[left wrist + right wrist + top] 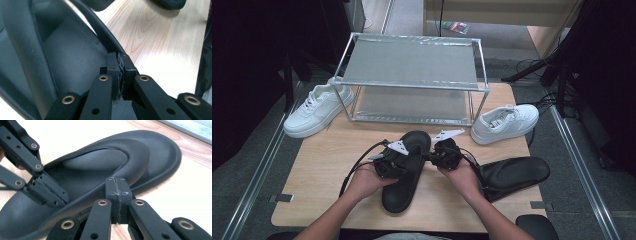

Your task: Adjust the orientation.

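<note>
While both claws grip the same black slipper, the scene reads as follows.

Step in hand: a two-claw hold on the black slipper (pixel 406 170) at the near middle of the desk (pixel 322 170), judged to be the start of a lift toward the shoe rack (pixel 412 80).
Left claw (pixel 121 65): jaws closed down onto the raised edge of the slipper upper; the pads (pixel 113 65) pinch that thin rim, with almost no gap between them.
Right claw (pixel 117 188): jaws fully together on the opposite edge of the same upper; the pads meet in a single seam line over the rim.
Slipper position: sole on the desk, toe pointing toward the rack, between the two hands; whether it has left the surface cannot be told.
Second slipper (pixel 512 175): lies flat on the desk, just right of the right hand (pixel 464 175), untouched.
White sneakers: left sneaker (pixel 318 110) beside the rack's left leg, right sneaker (pixel 504 122) beside its right leg, both on the desk.
Rack: two tiers, both bare, at the far side of the desk.
Next move calls for: both claws rising together at equal rate, since a thin rim can slip from either pinch; then forward travel, keeping the sole level, clearing the rack's front rail before setting down.
Risk: uneven pull may fold the soft upper or tip the slipper.
</note>
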### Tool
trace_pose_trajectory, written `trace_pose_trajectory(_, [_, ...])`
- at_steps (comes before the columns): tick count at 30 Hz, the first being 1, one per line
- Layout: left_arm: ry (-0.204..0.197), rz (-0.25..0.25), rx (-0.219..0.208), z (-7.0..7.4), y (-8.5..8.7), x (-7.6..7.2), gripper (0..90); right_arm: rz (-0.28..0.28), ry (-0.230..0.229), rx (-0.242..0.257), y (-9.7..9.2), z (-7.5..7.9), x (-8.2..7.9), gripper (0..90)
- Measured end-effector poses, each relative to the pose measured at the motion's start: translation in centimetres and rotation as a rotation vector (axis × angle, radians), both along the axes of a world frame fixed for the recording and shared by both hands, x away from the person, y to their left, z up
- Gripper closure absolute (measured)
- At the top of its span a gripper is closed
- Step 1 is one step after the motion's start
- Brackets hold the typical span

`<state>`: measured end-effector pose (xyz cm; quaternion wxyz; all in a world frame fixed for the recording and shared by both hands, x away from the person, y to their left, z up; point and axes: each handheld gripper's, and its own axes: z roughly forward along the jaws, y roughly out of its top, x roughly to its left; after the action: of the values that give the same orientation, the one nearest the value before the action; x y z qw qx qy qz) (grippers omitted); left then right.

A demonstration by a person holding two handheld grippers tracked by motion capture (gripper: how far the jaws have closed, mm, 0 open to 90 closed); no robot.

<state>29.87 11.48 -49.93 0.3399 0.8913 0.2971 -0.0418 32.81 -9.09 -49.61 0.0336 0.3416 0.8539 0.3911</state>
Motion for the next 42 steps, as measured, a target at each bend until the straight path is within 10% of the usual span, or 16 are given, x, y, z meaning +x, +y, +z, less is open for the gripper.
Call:
trace_pose_trajectory(12, [0.025, 0.043, -0.048, -0.4, -0.4, 0.8, 85.7, 0.008, -0.025, -0.012, 1.3, -0.1, 1.0, 90.0])
trace_pose_trajectory(18, [0.037, 0.084, -0.069, 0.4, 0.9, 1.3, 67.4, 0.001, -0.023, -0.003, 1.0, 0.2, 0.9, 90.0])
trace_pose_trajectory(29, [-0.046, 0.068, -0.088, 3.0, 4.2, 2.1, 38.7, -0.028, -0.033, 0.065, -0.6, 0.8, 0.2, 69.0])
trace_pose_trajectory(42, [-0.059, 0.098, -0.112, 4.4, 5.9, 3.6, 30.6, -0.052, -0.047, 0.117, -0.7, 0.8, -2.4, 50.6])
